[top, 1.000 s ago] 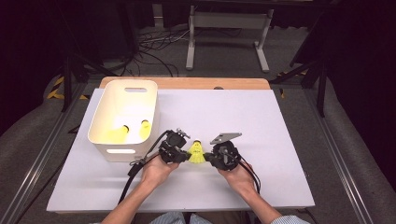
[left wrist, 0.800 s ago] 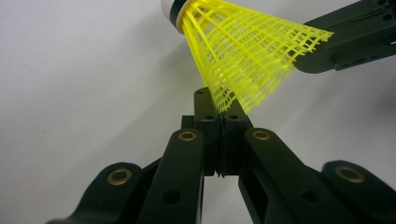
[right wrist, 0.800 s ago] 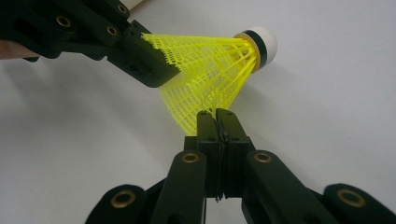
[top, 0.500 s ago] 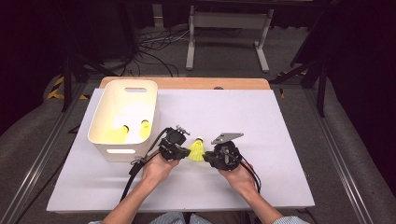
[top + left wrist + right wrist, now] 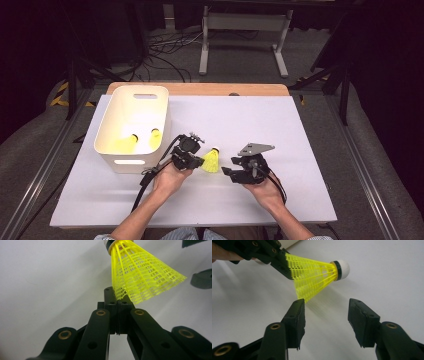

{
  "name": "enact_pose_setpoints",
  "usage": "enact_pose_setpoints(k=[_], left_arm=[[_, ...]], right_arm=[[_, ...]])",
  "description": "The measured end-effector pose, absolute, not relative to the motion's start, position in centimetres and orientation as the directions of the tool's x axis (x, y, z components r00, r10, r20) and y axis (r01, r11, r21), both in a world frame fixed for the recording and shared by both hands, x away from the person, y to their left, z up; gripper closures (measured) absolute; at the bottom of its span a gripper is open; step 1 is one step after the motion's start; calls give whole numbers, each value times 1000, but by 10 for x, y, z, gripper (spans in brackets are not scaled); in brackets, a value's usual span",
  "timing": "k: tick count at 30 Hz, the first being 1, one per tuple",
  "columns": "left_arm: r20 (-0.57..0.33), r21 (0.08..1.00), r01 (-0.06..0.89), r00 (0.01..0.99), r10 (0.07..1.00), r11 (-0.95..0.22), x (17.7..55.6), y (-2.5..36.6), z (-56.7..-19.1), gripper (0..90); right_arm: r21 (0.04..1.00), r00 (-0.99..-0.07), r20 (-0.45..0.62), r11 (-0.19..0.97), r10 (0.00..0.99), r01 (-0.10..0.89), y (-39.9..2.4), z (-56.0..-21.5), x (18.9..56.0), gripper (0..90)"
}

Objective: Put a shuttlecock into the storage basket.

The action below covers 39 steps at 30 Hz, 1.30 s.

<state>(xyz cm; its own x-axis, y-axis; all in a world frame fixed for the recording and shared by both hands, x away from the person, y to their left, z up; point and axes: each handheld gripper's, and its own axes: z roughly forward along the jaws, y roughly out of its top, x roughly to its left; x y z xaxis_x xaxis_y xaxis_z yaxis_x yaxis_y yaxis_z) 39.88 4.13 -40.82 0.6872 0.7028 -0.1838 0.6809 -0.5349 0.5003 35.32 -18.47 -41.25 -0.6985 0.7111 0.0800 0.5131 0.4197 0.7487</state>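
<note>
High view: shuttlecock [image 5: 211,161] hung over the table [image 5: 310,150] between the 2 grippers, just right of the bin [image 5: 131,127].

Left gripper view: left gripper [image 5: 117,305] was clenched on the skirt rim, cork pointing away.

Right gripper view: right gripper [image 5: 325,312] had just been opening, nothing between its jaws; shuttlecock lay crosswise just beyond the tips, cork to the right.

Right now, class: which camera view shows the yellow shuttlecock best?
The right gripper view: the whole shuttlecock shows, cork and skirt, pinched at its rim by the left gripper. The left gripper view crops the cork; the high view shows it small.
</note>
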Motion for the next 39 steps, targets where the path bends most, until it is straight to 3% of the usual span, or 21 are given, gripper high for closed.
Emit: enact_pose_setpoints(k=[14, 39], left_arm=[[-192, 498, 682, 690, 698, -536, 398, 43, -396, 897], [-174, 499, 680, 686, 707, -537, 397, 56, -379, 897]], right_arm=[[820, -664, 14, 371, 748, 436, -215, -412, 341, 271], [892, -599, -31, 293, 800, 345, -260, -417, 311, 189]])
